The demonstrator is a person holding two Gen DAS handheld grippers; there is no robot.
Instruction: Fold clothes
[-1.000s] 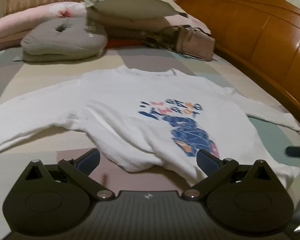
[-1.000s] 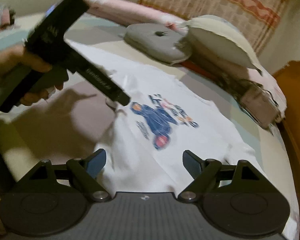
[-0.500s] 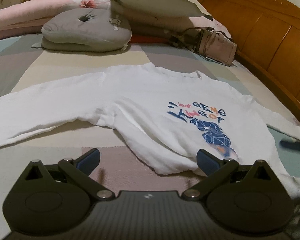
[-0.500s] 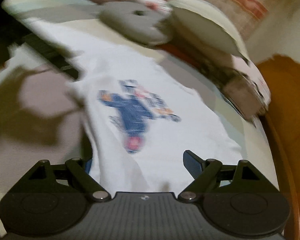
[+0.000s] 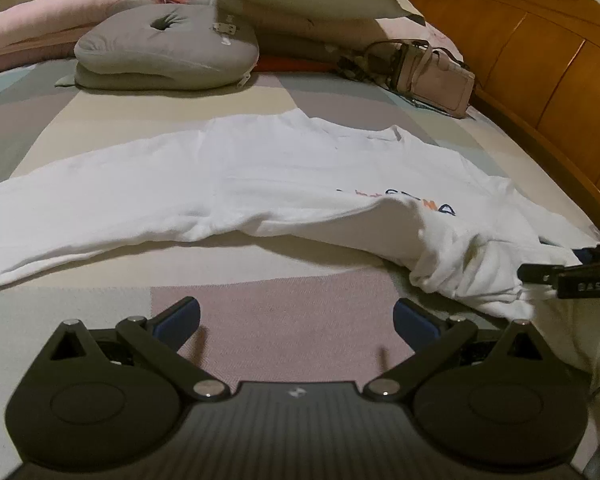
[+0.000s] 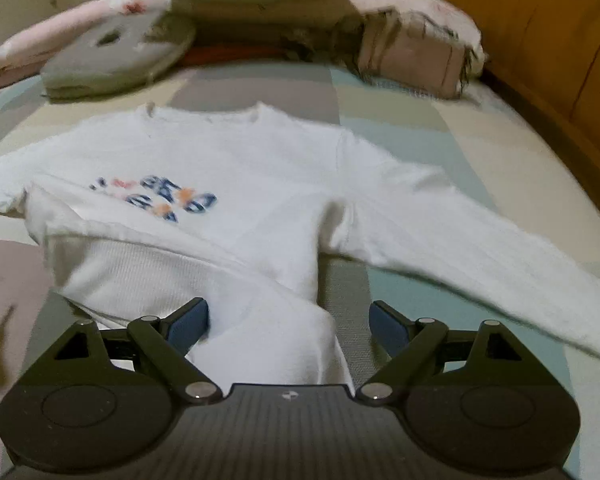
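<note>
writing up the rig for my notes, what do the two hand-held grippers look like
Both look the same. The left hand-held gripper and the right hand-held gripper each have a black ribbed body with a small pale logo in the middle, two round black discs at the sides, angled black link arms with silver pivot pins, and dark blue finger pads. No cables or sleeves are clearly visible.

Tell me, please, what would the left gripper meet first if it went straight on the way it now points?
Probably the bare bedspread: the open left gripper points down at it, with nothing between the jaws. The white sweatshirt lies beyond, though depth is hard to judge.
</note>
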